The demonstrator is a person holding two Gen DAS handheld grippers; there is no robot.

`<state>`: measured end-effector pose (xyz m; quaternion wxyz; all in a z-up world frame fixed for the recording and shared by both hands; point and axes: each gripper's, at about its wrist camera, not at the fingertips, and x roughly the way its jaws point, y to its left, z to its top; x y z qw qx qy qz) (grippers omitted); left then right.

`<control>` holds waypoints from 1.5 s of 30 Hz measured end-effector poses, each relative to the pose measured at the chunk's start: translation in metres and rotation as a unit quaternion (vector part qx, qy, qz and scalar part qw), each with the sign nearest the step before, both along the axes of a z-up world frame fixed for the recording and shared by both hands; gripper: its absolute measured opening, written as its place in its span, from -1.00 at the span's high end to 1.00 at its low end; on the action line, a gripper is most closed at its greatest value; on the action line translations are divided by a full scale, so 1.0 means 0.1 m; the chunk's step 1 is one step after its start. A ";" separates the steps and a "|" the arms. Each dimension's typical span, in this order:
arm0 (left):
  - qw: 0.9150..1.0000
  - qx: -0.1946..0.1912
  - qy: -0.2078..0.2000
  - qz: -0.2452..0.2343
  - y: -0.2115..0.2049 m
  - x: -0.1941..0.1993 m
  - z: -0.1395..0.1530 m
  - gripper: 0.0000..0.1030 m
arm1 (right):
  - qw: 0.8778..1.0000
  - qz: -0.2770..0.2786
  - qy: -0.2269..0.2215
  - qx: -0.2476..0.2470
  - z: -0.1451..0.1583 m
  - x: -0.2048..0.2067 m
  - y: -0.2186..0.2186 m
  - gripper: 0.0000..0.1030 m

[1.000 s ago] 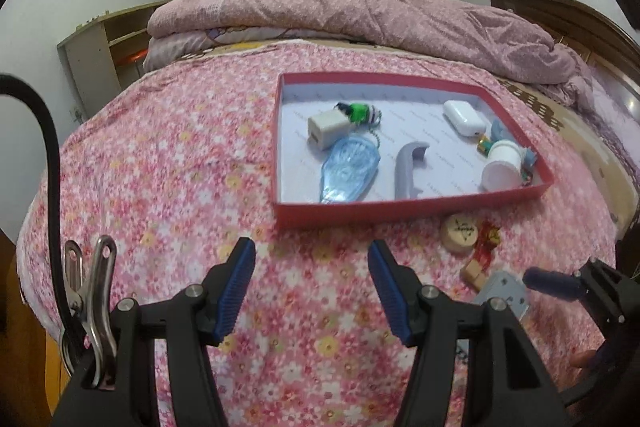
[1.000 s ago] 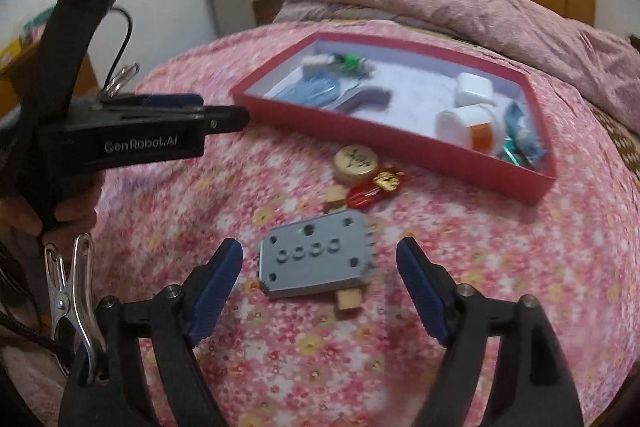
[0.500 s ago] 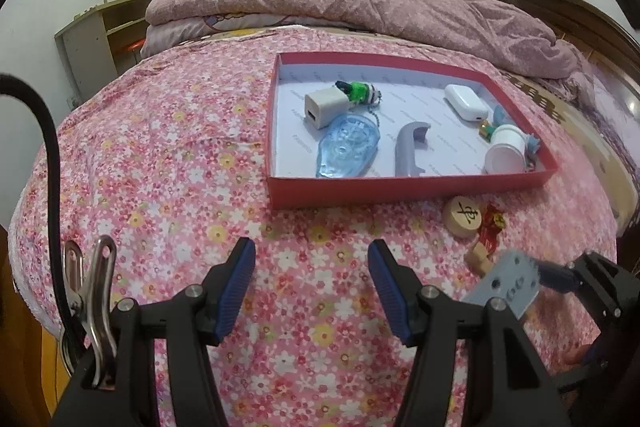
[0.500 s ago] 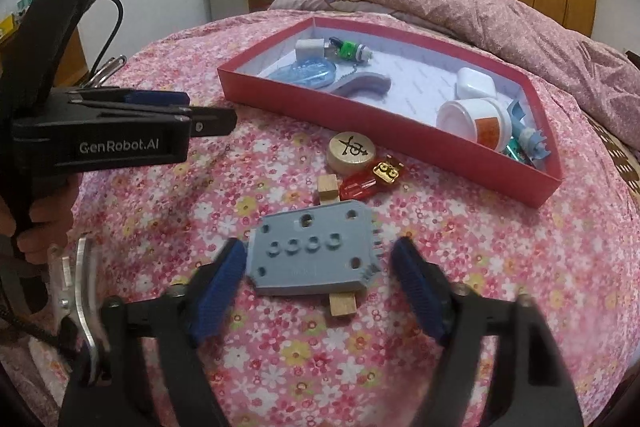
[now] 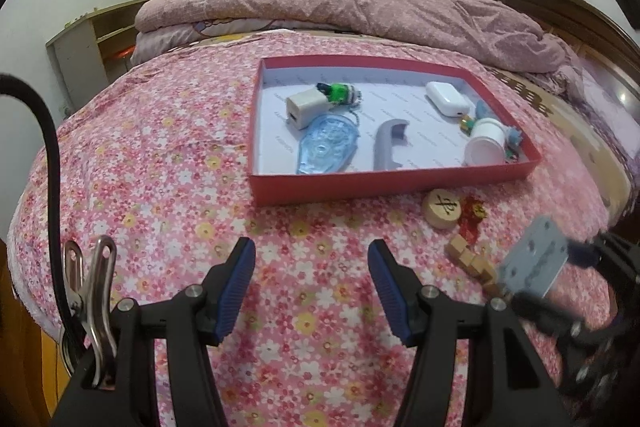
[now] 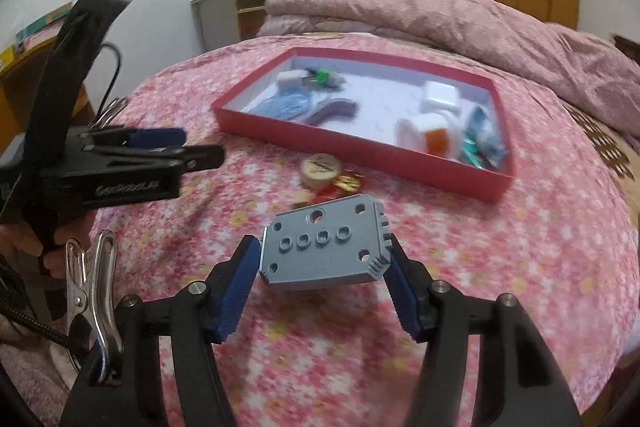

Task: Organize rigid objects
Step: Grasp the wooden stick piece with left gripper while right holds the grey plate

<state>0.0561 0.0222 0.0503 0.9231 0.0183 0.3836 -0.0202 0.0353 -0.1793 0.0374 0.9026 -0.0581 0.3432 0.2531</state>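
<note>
Pink floral bedding point(image 5: 160, 163) is carrying everything we are working over, and we are reading it from our own edge outward. Nearest us, our right gripper point(image 6: 324, 263) is clamping the flat grey plastic block with round holes point(image 6: 326, 247) across its long sides; its jaws have just been closing onto the block, which is sitting clear of the bedspread, and the blue pads point(image 6: 240, 279) are pressing both flanks. Our left gripper point(image 5: 311, 279) is hanging to the left of it with jaws apart and nothing between them.

Just beyond the block we are seeing a small wooden cube piece point(image 5: 468, 259), a red and gold charm point(image 5: 472, 219) and a round wooden chess disc point(image 5: 442, 207), all lying just outside the near wall of the shallow red cardboard tray with a white floor point(image 5: 400, 187).

What the coming move is turning on, we judge: the tray is lying ahead of the right gripper and slightly to its right, its long axis running across our reach. The right hand is the nearer, and the bare white floor at the tray's middle looks like the opening.
</note>
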 end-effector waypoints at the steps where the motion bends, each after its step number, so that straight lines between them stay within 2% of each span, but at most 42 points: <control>1: 1.000 0.002 0.000 -0.005 -0.03 -0.01 0.00 -0.20 | 1.000 -0.009 0.006 0.006 0.00 0.01 -0.07 -0.21; 9: 0.999 0.003 0.014 -0.035 -0.24 -0.03 -0.07 -0.20 | 0.994 -0.098 0.034 0.035 -0.09 0.05 -0.61 -0.21; 14: 0.997 -0.001 0.023 -0.080 -0.46 -0.05 -0.10 -0.20 | 0.989 -0.139 0.043 0.035 -0.16 0.06 -0.85 -0.21; 18: 0.991 -0.003 0.032 -0.129 -0.67 -0.09 -0.14 -0.20 | 0.987 -0.148 0.050 0.034 -0.22 0.07 -0.92 -0.21; 21: 0.986 -0.019 0.048 -0.158 -0.82 -0.11 -0.19 -0.20 | 0.988 -0.146 0.042 0.026 -0.22 0.07 -0.90 -0.21; 24: 0.983 -0.029 0.054 -0.171 -0.93 -0.11 -0.22 -0.20 | 0.988 -0.145 0.038 0.025 -0.24 0.06 -0.88 -0.21; 26: 0.983 -0.015 0.055 -0.175 -1.00 -0.12 -0.25 -0.20 | 0.989 -0.144 0.036 0.028 -0.24 0.06 -0.88 -0.22; 31: 0.984 0.036 0.042 -0.167 -1.04 -0.15 -0.28 -0.20 | 0.989 -0.145 0.033 0.025 -0.24 0.05 -0.87 -0.22; 34: 0.986 0.052 0.041 -0.156 -0.97 -0.16 -0.29 -0.20 | 0.991 -0.123 0.033 0.051 -0.17 0.03 -0.81 -0.22; 41: 0.992 0.086 0.029 -0.089 -0.59 -0.15 -0.25 -0.21 | 0.994 -0.093 0.038 0.037 -0.20 0.05 -0.56 -0.22; 45: 0.991 0.117 0.015 -0.057 -0.37 -0.10 -0.23 -0.21 | 0.994 -0.092 0.038 0.034 -0.22 0.04 -0.54 -0.22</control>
